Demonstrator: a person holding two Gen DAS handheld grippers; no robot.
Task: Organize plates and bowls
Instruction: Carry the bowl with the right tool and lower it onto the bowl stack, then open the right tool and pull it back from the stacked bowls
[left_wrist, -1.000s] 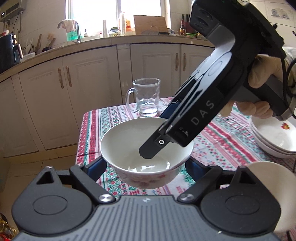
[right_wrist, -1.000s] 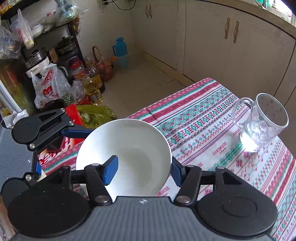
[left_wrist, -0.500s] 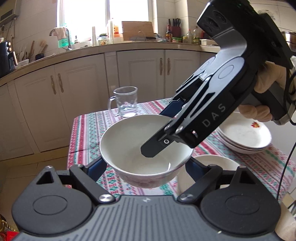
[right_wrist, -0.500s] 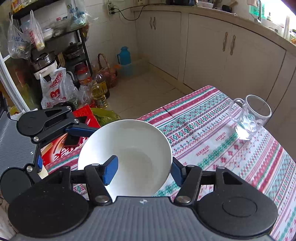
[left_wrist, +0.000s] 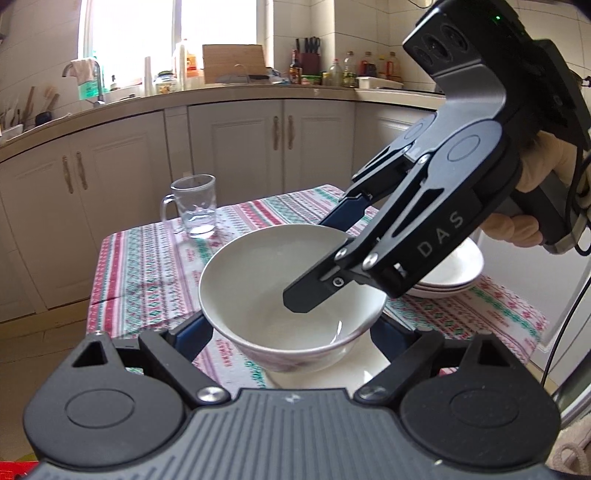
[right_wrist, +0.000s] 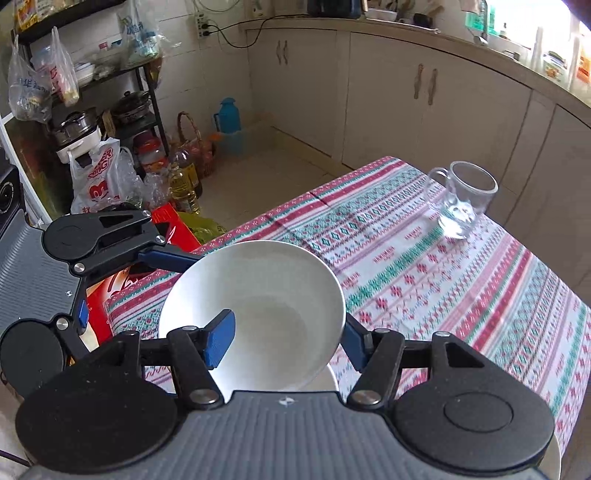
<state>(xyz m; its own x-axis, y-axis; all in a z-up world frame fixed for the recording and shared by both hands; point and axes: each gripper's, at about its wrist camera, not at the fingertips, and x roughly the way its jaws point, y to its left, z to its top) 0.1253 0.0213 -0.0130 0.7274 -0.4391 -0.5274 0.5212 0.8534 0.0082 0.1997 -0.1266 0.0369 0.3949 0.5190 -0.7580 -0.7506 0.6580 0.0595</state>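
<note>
You carry the white ceramic bowl (left_wrist: 291, 291) above the desk (left_wrist: 147, 266), left hand-held gripper (left_wrist: 291, 332) clamped across its sides and right hand-held gripper (right_wrist: 284, 336) pinching its rim, and should next lower it squarely onto the second white bowl (left_wrist: 365, 365) beneath.

bowl (left_wrist: 266, 295): glossy white ceramic | tablecloth (left_wrist: 147, 273): patterned woven cloth | mug (left_wrist: 194, 206): clear glass
</note>
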